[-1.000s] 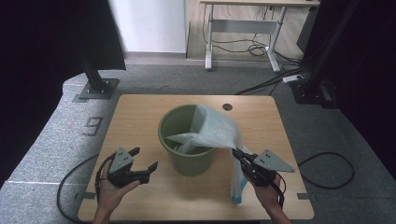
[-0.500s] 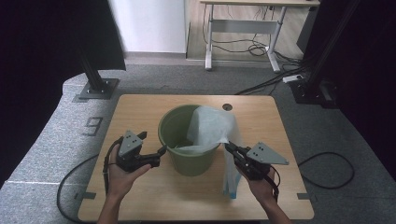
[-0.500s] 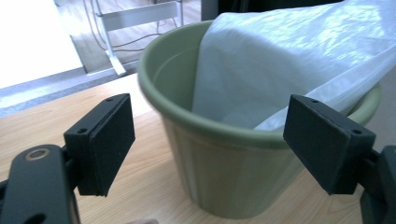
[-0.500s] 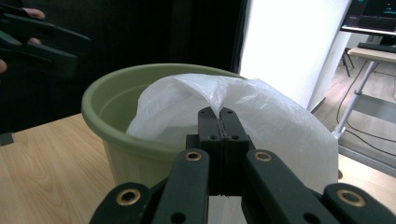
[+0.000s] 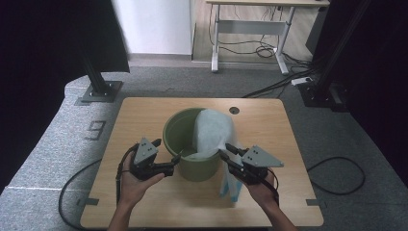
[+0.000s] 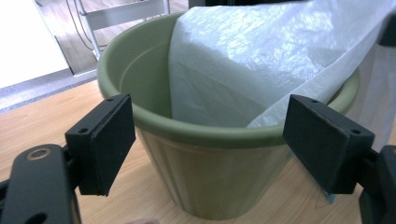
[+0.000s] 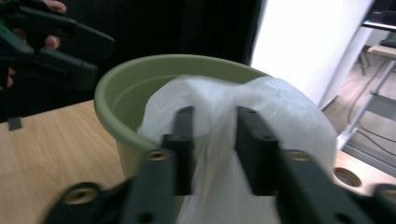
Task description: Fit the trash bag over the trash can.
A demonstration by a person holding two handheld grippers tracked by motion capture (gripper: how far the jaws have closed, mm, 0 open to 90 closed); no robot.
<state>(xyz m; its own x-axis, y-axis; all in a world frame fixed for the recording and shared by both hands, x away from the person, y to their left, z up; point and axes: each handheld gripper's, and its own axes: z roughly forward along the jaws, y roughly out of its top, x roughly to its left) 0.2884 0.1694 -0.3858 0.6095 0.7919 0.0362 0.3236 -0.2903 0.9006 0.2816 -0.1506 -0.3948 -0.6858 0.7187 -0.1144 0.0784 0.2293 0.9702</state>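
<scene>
A pale wooden desk (image 5: 144,120) stood on grey carpet, with black curtains to either side and a second desk frame (image 5: 250,29) far behind. Near the middle of the desk sat a green plastic bucket (image 5: 185,139), and a thin white plastic bag (image 5: 211,132) hung half inside it, draped over the right part of its rim and trailing down the outside to the desk. The left gripper (image 5: 175,159) was at the bucket's near-left side; in the left gripper view its fingers (image 6: 105,140) stood wide apart and released, one on each side of the bucket's near wall, pressing on nothing. The right gripper (image 5: 226,150) was at the bucket's near-right rim; its fingers (image 7: 184,140) had just been opening and stood apart with a fold of the bag bunched between them, though whether they still pinched it could not be told.
</scene>
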